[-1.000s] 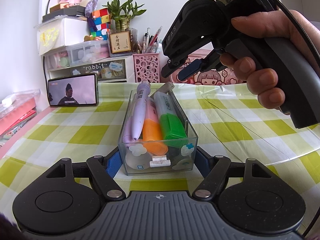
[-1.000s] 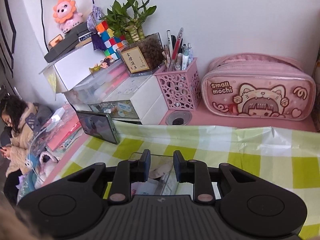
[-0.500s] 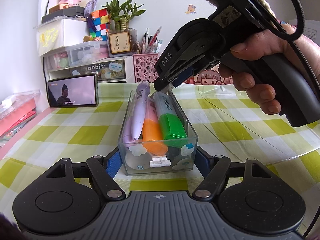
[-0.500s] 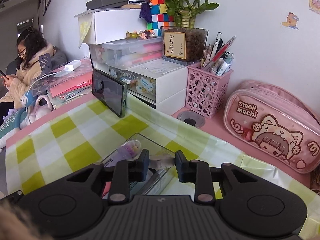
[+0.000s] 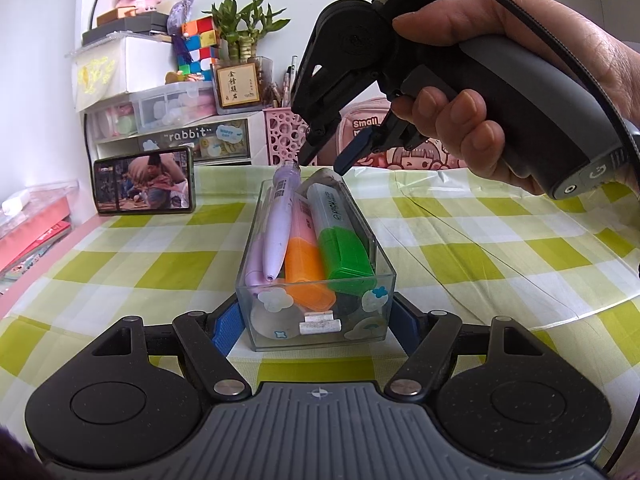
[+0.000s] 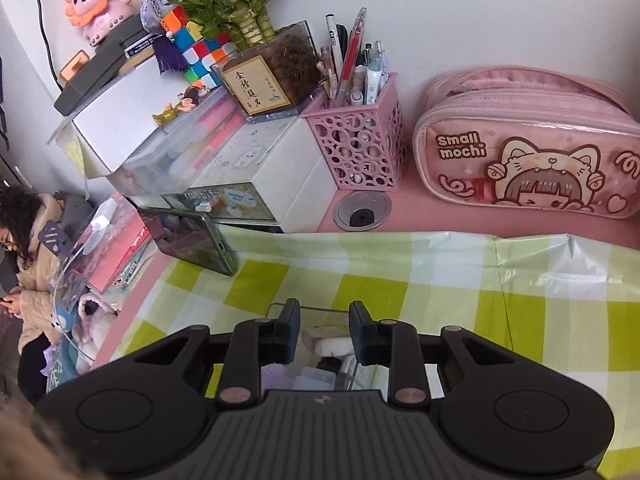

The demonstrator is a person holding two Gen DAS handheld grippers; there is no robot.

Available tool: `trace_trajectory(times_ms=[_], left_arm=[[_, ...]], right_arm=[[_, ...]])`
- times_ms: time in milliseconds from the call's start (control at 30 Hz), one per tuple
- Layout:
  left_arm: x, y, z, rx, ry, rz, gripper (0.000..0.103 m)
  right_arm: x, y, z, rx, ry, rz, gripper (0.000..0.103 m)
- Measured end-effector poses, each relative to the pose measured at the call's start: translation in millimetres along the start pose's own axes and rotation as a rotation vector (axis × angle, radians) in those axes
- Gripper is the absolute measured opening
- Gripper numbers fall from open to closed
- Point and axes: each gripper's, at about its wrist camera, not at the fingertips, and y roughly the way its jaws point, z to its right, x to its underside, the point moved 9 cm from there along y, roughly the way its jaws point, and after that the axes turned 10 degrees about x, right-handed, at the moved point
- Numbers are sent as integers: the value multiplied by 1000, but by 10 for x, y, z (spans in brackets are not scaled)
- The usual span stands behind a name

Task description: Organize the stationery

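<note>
A clear plastic box [image 5: 370,240] stands on the checked tablecloth, and my left gripper [image 5: 314,328] is shut on its near end, blue pads pressed to both side walls. Inside lie a purple pen [image 5: 280,224], an orange highlighter [image 5: 306,268] and a green highlighter [image 5: 344,256], their far ends sticking over the rim. My right gripper [image 5: 322,164], held by a hand, hovers open just above those far ends with nothing between its fingers. In the right wrist view the gripper [image 6: 324,336] looks down on the box's far rim [image 6: 312,309].
A phone [image 5: 144,180] leans at the back left of the green and white cloth [image 5: 480,248]. Behind stand a white drawer unit [image 6: 260,172], a pink pen holder [image 6: 360,148] and a pink pencil case [image 6: 520,160]. A person [image 6: 28,248] sits far left.
The right gripper has swung left and tipped down, so its fingertips now hang over the box's far end. The left gripper and the box have not moved.
</note>
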Motion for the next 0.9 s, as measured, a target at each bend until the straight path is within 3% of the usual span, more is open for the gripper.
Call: trace_trajectory(times_ms=[233, 500, 900], left_arm=[[4, 2, 12, -1, 1, 0, 73], [-38, 47, 1, 4, -18, -41, 73], [-201, 335, -12, 9, -29, -141, 73]], right_arm=[[141, -237, 149, -4, 21, 76, 40], [575, -658, 289, 3, -29, 141, 43], [913, -776, 458, -74, 57, 116, 44]])
